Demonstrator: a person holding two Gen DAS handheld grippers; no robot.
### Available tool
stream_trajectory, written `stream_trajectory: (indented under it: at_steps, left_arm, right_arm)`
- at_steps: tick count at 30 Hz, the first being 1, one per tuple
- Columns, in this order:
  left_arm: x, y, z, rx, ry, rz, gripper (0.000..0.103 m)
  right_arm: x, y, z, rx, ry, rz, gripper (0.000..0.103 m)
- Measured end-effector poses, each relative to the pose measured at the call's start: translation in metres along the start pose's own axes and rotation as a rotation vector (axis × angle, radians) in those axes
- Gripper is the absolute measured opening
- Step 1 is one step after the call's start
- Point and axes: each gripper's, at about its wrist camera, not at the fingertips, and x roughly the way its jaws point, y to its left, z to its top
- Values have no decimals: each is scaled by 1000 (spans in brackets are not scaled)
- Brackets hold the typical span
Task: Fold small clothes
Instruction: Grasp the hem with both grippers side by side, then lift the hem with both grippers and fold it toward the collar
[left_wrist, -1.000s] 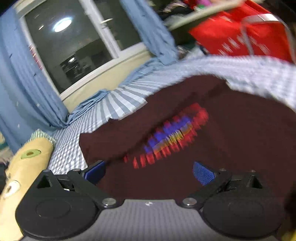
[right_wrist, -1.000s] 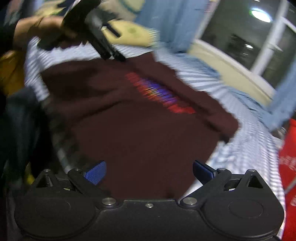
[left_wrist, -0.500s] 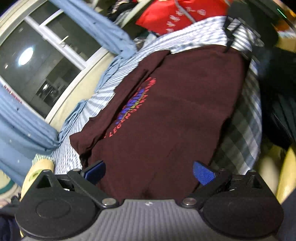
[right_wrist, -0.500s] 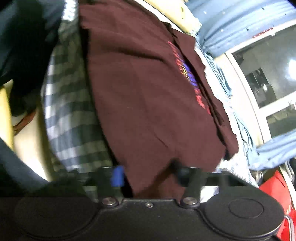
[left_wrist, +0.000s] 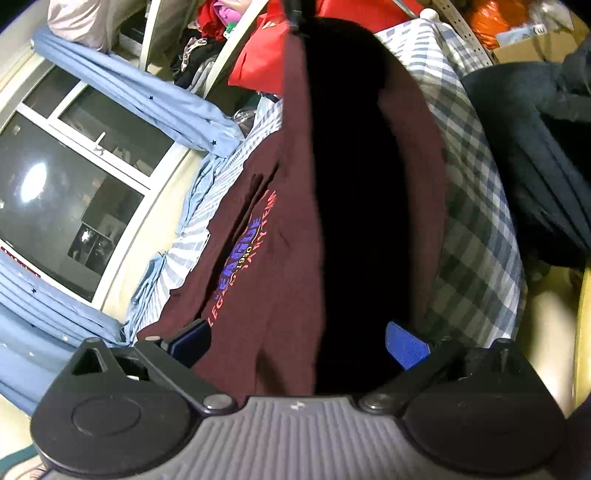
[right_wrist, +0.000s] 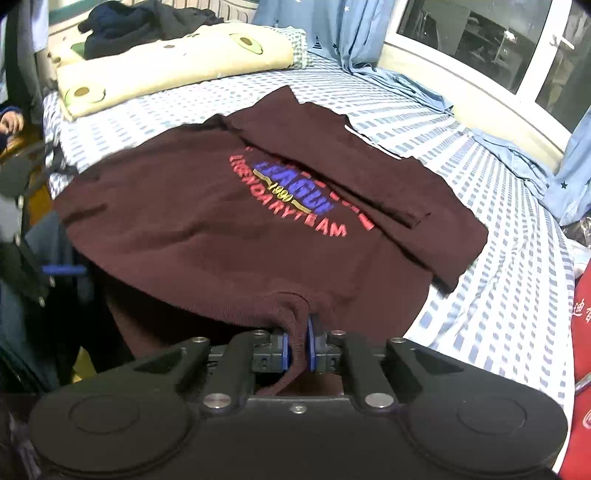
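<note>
Right gripper (right_wrist: 296, 345) just clenched on maroon shirt (right_wrist: 207, 221) hem; left gripper (left_wrist: 297, 341) released, shirt underside shadowed.

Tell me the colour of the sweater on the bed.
Dark maroon sweater with red, blue and yellow lettering on the chest; it shows best in the right wrist view.

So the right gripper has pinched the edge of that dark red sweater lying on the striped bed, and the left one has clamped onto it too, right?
Not quite. The right gripper has just closed on the sweater edge, but the left gripper is open: the left wrist view shows its blue pads wide apart, not pressing the cloth. The striped bed part is right.
</note>
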Motion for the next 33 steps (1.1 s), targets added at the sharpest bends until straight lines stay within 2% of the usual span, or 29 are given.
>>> stream_trajectory:
  at_steps: [3, 5, 7, 9, 11, 12, 16, 19, 21, 24, 26, 28, 29, 31, 32, 33]
  left_arm:
    - [2, 4, -10, -11, 36, 45, 102]
    - [5, 13, -21, -67, 89, 94, 102]
    - [7, 22, -36, -132, 151, 94, 102]
    - [5, 19, -51, -127, 177, 75, 102]
    - [3, 9, -61, -82, 182, 39, 102]
    - [3, 2, -63, -56, 175, 33, 102]
    - [8, -30, -58, 64, 110, 37, 102]
    - [22, -57, -55, 171, 85, 46, 102]
    - [33, -71, -59, 231, 81, 80, 102]
    - [45, -79, -64, 294, 77, 169, 87]
    - [45, -76, -65, 306, 68, 228, 68]
    - [37, -72, -64, 296, 61, 219, 65]
    - [31, -72, -64, 295, 48, 230, 53]
    - [22, -75, -63, 317, 31, 257, 43]
    - [16, -75, -62, 314, 23, 257, 32]
    - [11, -72, -60, 298, 16, 254, 27]
  right_arm:
    - [-5, -10, 11, -12, 15, -24, 9]
    - [-9, -11, 10, -13, 26, -22, 10]
    - [-11, -2, -1, -44, 30, -22, 10]
    - [-6, 17, -23, -118, 57, -32, 12]
    - [5, 36, -45, -161, 86, -29, 20]
    - [12, 45, -59, -167, 100, -19, 29]
    - [24, 72, -88, -164, 63, -10, 44]
    - [27, 80, -92, -135, 39, -13, 50]
    - [25, 81, -90, -115, 27, -15, 51]
    - [20, 78, -86, -103, 11, -12, 52]
    - [15, 77, -83, -97, -1, -13, 53]
    - [11, 79, -82, -99, -10, -15, 56]
    - [10, 80, -82, -101, -11, -13, 56]
    - [8, 81, -83, -103, -14, 4, 56]
    - [7, 82, -84, -104, -18, 11, 56]
    - [6, 83, -84, -105, -23, 16, 56]
